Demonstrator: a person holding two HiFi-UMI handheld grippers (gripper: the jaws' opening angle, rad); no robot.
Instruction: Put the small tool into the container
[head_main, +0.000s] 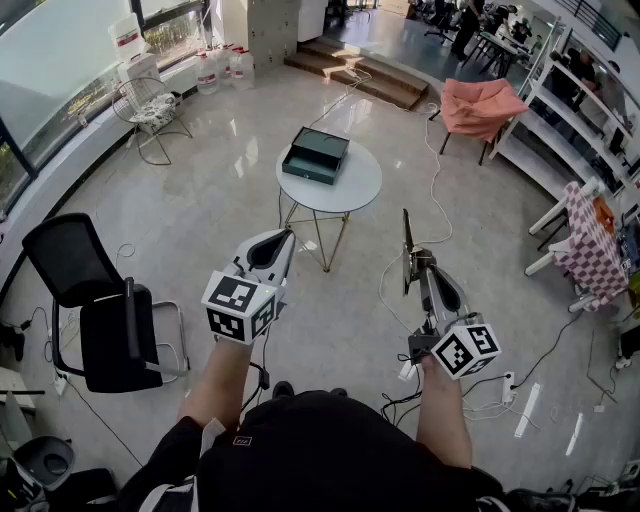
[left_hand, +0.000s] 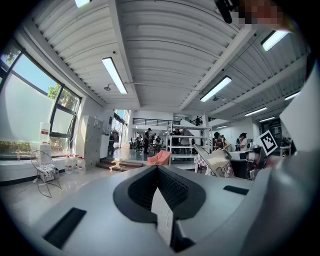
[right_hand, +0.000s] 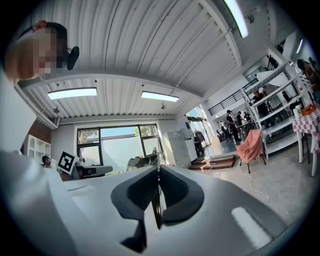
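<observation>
No readable words or numbers showing, black-and-white square code markers without letters sitting on the cube (head_main: 240, 306) of the left gripper (head_main: 285, 238) and the cube (head_main: 466, 350) of the right gripper (head_main: 412, 262), red labels on water jugs (head_main: 208, 72) appearing too small for reading.

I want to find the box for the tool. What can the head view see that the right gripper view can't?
Only the head view shows the green container, open on the round white table, and the black chair. Only the right gripper view shows the ceiling lights. Both show the right gripper shut on the thin small tool, and the orange chair.
</observation>
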